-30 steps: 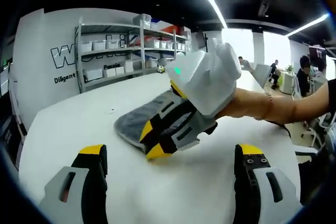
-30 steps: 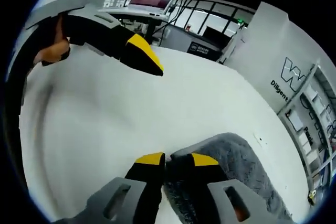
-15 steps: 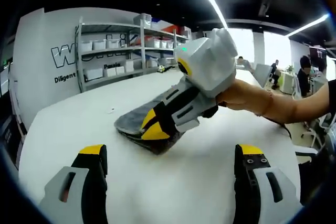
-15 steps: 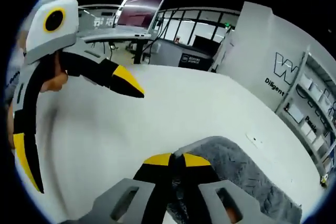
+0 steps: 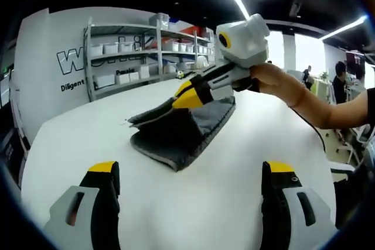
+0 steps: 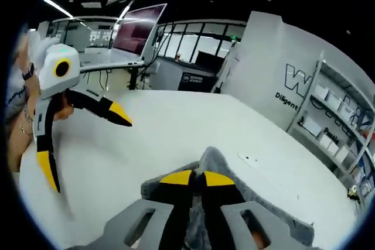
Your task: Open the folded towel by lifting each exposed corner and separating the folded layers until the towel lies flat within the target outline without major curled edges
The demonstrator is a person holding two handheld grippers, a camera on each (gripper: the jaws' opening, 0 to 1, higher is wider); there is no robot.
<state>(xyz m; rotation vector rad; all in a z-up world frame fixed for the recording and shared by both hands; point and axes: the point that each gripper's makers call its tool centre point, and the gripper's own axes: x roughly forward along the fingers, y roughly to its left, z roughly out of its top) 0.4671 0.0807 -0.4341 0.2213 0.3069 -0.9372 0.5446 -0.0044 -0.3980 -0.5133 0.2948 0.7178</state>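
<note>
A folded grey towel (image 5: 176, 133) lies on the white table (image 5: 88, 144) in the left gripper view. My right gripper (image 5: 186, 96) is shut on the towel's top layer and holds that corner lifted above the lower layers. In the right gripper view the same grey towel (image 6: 217, 162) rises between the yellow-tipped jaws of my right gripper (image 6: 198, 178), which are pressed together on it. My left gripper (image 5: 190, 171) hovers open over the near table edge, nothing between its fingers, and it appears again as the left gripper (image 6: 76, 127) at the left of the right gripper view.
Shelving (image 5: 126, 62) with white bins stands behind the table against a white wall. A person's hand (image 5: 275, 83) holds the right gripper. Desks and a large screen (image 6: 137, 27) stand beyond the table's far side. People sit at the far right (image 5: 340, 83).
My right gripper, shut on the towel's corner, has risen and moved back, peeling the top layer up off the folded stack. The left gripper has stayed still and open.
</note>
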